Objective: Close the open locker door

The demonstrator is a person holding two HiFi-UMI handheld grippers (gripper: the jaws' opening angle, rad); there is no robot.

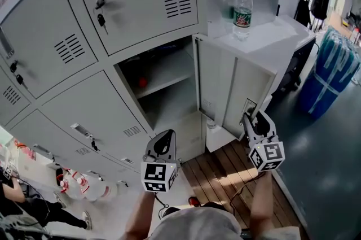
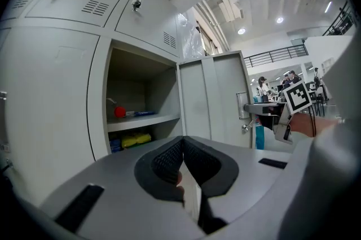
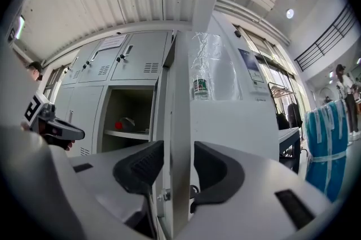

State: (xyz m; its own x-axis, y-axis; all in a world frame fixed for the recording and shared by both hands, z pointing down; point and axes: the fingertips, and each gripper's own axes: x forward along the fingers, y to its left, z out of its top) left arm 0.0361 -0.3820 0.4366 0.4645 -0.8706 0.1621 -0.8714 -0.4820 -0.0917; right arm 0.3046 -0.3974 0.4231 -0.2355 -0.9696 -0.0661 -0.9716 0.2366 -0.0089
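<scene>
Currently, the open locker door point(image 1: 225, 86) stands swung out to the right of its compartment point(image 1: 169, 92), hinged at the compartment's right side, with its free edge towards the near right. The right gripper point(image 1: 254, 118) is at that free edge. In the right gripper view its jaws are spread and straddle the door point(image 3: 180, 120), with a thin sliver of gap at the right pad, so the pads do not appear to press. The left gripper point(image 1: 164, 140) hangs in front of the closed lockers, near and just left of the opening, its jaws pressed together on nothing.

Risks noted, as judgement only:

- Loose hold. With the pads not bearing on the sheet metal, a sideways swing could let the edge slide out of the jaws and leave the door part open.
- Snagging. Lock hardware point(image 3: 163, 196) sits on the door just below the jaws; a jaw could catch on it as the angle changes along the arc.
- Obstruction. The left gripper may lie in the door's closing path, so the door could strike it unless it is drawn clear.
- Rebound. A hard push could bounce the door off the frame unlatched.
- Knock-on. The water bottle point(image 1: 242, 10) stands on the white cabinet point(image 1: 282, 41) just right of the door; a jolt there could tip it.
</scene>
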